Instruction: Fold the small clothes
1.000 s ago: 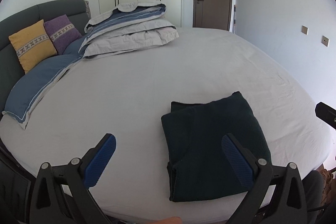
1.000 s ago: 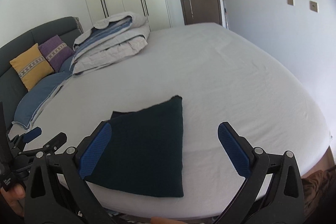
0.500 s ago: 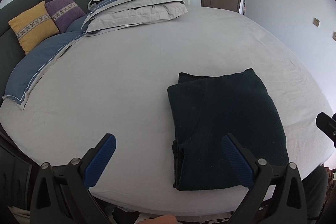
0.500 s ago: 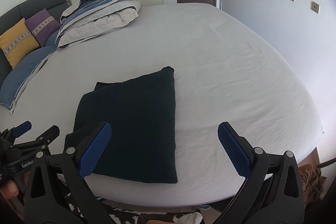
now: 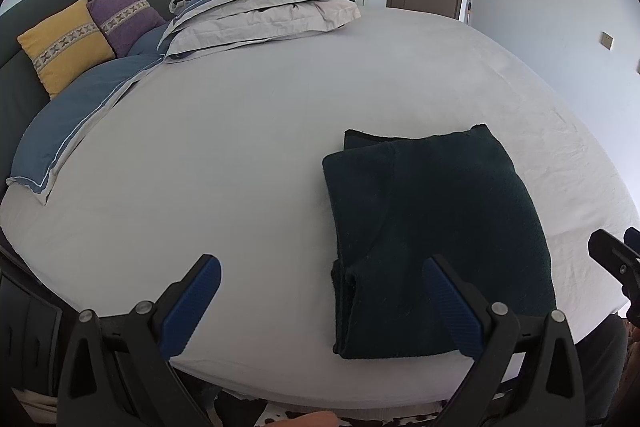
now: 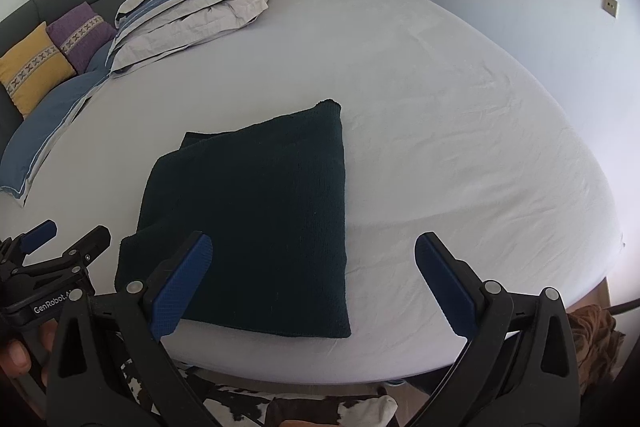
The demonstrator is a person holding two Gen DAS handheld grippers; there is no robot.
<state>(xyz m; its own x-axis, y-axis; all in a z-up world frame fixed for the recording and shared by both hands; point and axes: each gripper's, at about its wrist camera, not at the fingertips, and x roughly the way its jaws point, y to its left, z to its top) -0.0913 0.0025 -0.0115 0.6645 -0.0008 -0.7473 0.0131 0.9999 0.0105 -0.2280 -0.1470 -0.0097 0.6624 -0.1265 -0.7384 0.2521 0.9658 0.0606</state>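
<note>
Left hand-held gripper [image 5: 320, 293]: released, blue pads wide apart, nothing between them; lower centre of the left wrist view, above the near edge of the bed. Over the last second its view has tipped down and drawn closer to the garment.

Right hand-held gripper [image 6: 314, 267]: released, pads spread, empty; lower centre of the right wrist view. It has likewise come nearer, so the garment now fills more of the frame.

Dark green garment [image 6: 256, 223]: folded into a rough rectangle, lying flat on the bed [image 6: 460, 131], centre-left of the right wrist view, near the lower edge of the mattress. A layer of it peeks out at the upper left corner, and the layered edges show along its left side in the left wrist view. Neither gripper touches it.

Judgement: the fold looks complete or nearly so; the approach suggests either one more fold or tidying.

Folded duvet [image 5: 260, 3]: upper centre. Yellow cushion [image 5: 64, 43] and purple cushion [image 5: 124, 17]: upper left.
</note>
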